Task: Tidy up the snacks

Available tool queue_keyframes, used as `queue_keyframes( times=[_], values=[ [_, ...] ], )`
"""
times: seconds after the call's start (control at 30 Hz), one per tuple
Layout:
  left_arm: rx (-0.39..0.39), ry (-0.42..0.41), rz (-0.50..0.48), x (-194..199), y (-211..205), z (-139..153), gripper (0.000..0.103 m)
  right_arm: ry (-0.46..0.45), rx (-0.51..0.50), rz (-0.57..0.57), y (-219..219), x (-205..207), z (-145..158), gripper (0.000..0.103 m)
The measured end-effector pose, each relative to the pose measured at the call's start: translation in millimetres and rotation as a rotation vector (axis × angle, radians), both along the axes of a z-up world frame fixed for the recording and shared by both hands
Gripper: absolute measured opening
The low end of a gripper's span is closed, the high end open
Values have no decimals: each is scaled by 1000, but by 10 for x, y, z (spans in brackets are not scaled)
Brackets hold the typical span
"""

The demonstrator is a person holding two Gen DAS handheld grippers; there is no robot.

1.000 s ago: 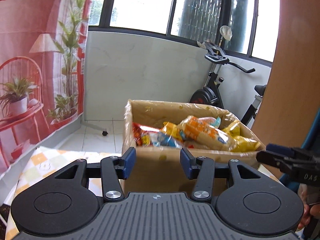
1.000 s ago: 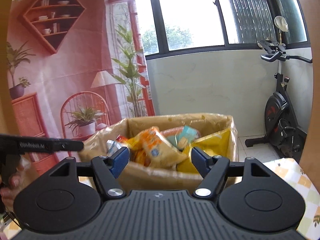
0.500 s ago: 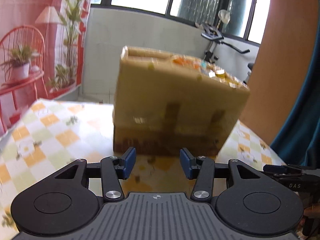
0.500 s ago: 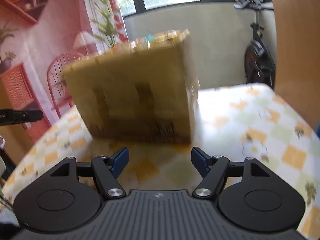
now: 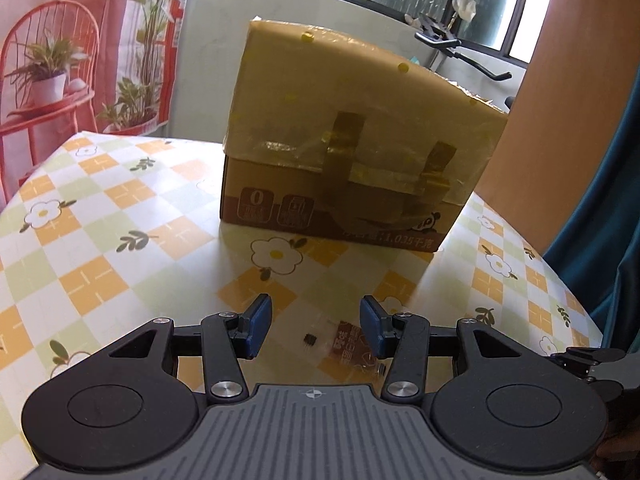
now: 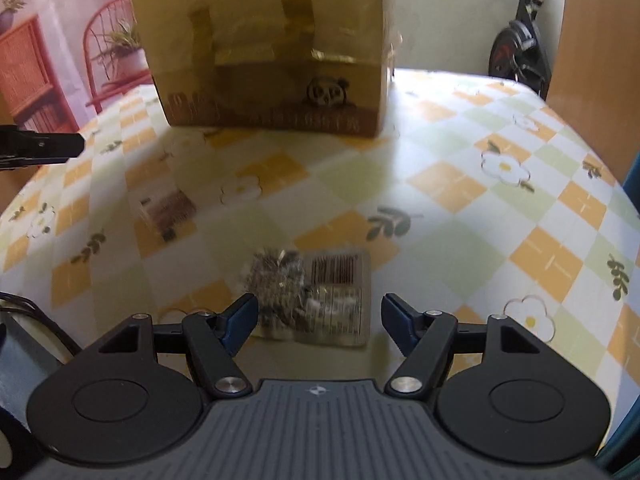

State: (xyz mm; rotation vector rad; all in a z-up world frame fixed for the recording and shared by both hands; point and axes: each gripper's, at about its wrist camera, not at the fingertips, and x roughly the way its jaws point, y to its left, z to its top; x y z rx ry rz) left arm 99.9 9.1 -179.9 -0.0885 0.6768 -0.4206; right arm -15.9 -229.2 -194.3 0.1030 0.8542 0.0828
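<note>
A taped cardboard box stands on the checkered table; its contents are hidden from this low angle. It also shows in the right wrist view. My left gripper is open and empty, low over a small clear snack packet that lies between its fingers. My right gripper is open and empty, just above a clear packet of dark snack with a label. A second small packet lies to the left on the table.
The table has a flowered orange and green cloth. The left gripper's finger shows at the left edge of the right wrist view. An exercise bike and a wooden panel stand behind the table.
Both grippers have dropped from above the open box down to the table in front of it. The snacks inside the box are out of sight; packets on the table have come into view.
</note>
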Motion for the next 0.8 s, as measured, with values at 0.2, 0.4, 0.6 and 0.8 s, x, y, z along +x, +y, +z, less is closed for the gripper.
queue_keyframes(
  times=[0.2, 0.4, 0.6, 0.8],
  values=[
    [-7, 26, 15, 7, -8, -83, 51, -2, -16, 20, 71, 119, -48, 71],
    [-9, 53, 35, 35, 9, -167, 51, -31, -51, 37, 158, 322, -94, 71],
    [-4, 69, 39, 49, -7, -207, 51, -49, -51, 62, 239, 570, -121, 70],
    [-11, 96, 73, 68, 42, -261, 51, -94, -53, 67, 323, 827, -165, 71]
  ],
)
